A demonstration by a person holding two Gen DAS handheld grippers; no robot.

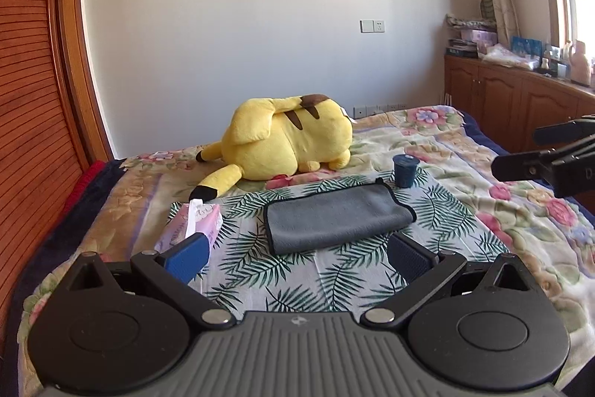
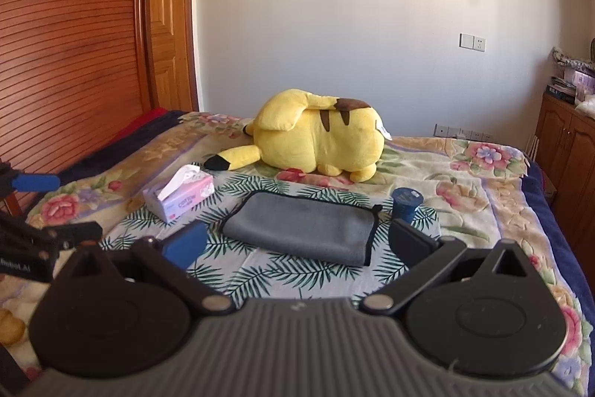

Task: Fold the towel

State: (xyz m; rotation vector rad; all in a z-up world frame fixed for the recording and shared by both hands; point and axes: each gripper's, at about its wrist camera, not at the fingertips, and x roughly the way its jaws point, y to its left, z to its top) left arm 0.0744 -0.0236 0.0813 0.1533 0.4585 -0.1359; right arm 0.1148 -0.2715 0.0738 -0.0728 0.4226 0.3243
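Observation:
A grey towel with black trim lies folded flat on a leaf-print cloth on the bed; it also shows in the right wrist view. My left gripper is open and empty, held just short of the towel's near edge. My right gripper is open and empty, just short of the towel as well. The right gripper shows at the right edge of the left wrist view, and the left gripper at the left edge of the right wrist view.
A yellow plush toy lies behind the towel. A pink tissue box stands left of the towel and a small blue cup at its far right corner. A wooden wardrobe is on the left, cabinets on the right.

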